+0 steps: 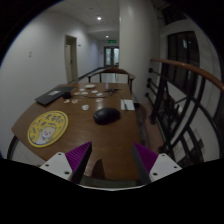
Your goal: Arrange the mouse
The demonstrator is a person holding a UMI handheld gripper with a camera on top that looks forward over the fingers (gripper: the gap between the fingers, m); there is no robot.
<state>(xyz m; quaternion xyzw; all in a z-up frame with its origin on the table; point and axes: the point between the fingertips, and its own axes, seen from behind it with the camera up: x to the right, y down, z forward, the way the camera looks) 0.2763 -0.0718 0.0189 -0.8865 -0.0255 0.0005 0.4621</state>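
Hovering over the near edge of a wooden table point(100, 140), the gripper point(112, 160) has its jaws spread wide, holding nothing.

The 2 purple pads point(80, 155) frame bare wood, and the dark mouse point(106, 115) sits well beyond the fingertips, near the middle of the tabletop, with open surface all around it. A round yellow mat point(47, 128) lies to the left, close to the table's left edge. A laptop point(53, 96) rests at the far left end, and a white paper point(127, 104) lies near the right edge. A railing point(175, 95) runs close along the table's right side. A corridor with a door point(71, 58) opens beyond the far end.
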